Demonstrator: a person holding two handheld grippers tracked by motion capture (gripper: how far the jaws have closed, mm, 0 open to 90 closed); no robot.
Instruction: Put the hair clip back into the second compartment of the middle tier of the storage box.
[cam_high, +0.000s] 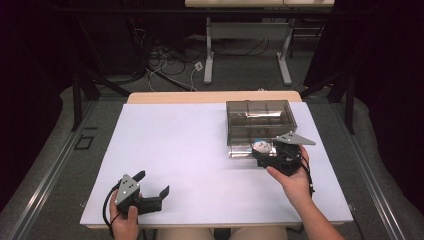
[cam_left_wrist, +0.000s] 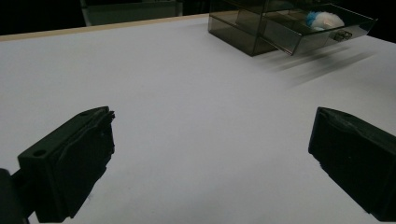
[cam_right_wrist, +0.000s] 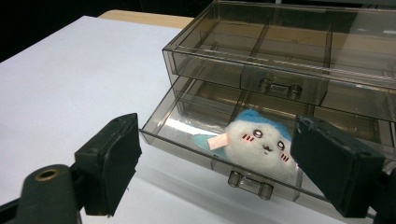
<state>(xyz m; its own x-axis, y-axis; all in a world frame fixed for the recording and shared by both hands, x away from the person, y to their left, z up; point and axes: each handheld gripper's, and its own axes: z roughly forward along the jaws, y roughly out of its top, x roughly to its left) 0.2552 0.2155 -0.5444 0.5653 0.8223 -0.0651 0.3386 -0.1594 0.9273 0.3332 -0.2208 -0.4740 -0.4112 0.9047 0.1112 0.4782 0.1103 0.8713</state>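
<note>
Just ahead of the right tongs (cam_right_wrist: 215, 163), whose jaws stand released and wide, a plush toy (cam_right_wrist: 257, 147) lies in the pulled-out lower drawer (cam_right_wrist: 187, 123) of the clear organizer (cam_high: 260, 120). Placing looks done; next comes pushing that drawer shut by its handle (cam_right_wrist: 246, 183). Well off, the left tongs (cam_high: 152, 184) rest released on the desk (cam_high: 190, 150).
</note>
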